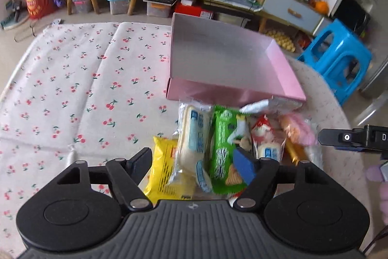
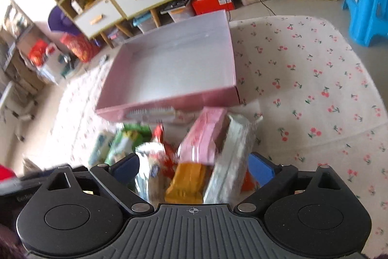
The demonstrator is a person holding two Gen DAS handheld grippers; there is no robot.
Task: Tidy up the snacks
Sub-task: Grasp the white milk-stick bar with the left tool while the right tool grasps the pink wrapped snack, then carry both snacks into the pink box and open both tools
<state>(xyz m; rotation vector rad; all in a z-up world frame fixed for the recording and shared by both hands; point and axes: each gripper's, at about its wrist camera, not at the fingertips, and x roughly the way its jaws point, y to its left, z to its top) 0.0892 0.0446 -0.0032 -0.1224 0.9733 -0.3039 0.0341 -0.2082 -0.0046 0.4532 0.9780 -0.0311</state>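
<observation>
A: Pink box, silver-lined and with nothing inside, sits on the cherry-print desk, far side of a snack pile touching its near wall.

B: Left claw?

A: Jaws apart, approx. half-spread over the pile. White-blue pack and green pack lie between the pads; no squeeze visible. Yellow pack lies just left of the white-blue one, under it.

B: Right claw?

A: Spread wide, released. Orange pack, pink pack and a silvery-white pack sit between the fingers; right pad looks v. near the silvery one, but blur hides any contact.

B: Background?

A: Blue stool right of the desk, drawer cabinets along the far wall.
</observation>
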